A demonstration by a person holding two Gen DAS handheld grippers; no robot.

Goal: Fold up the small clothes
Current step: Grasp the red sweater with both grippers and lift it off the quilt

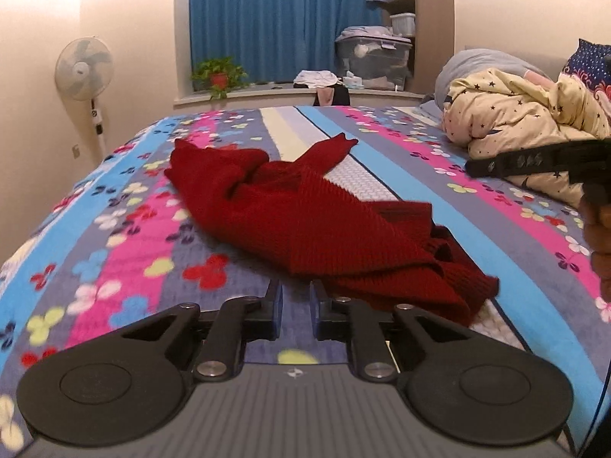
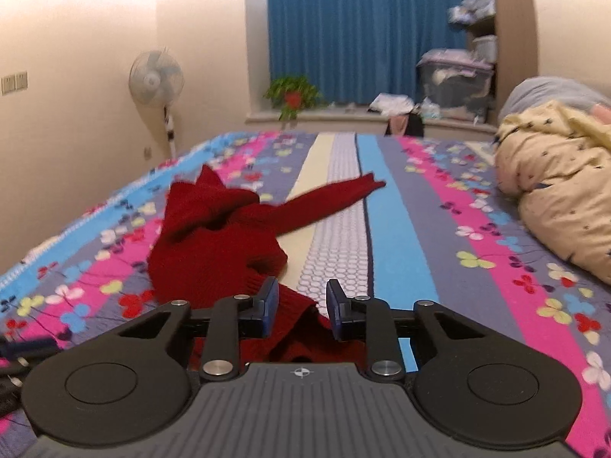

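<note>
A crumpled dark red ribbed knit sweater [image 1: 305, 221] is lying mid-bed on the striped, flower-printed bedspread [image 1: 114, 252], one sleeve reaching toward the far edge. The left gripper [image 1: 294, 305] is hovering at the sweater's near hem, jaws narrowly parted with only bedspread between them. The right gripper [image 2: 301, 305] is standing part-open over the near hem, pads not pressing it. A bundled cream star-print quilt [image 2: 553, 198] is crowding the right side; the bedspread between is lying bare.

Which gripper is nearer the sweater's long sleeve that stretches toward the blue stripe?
Neither clearly. The sleeve lies at the far end of the red sweater; left gripper and right gripper both sit at its near hem, well short.
</note>
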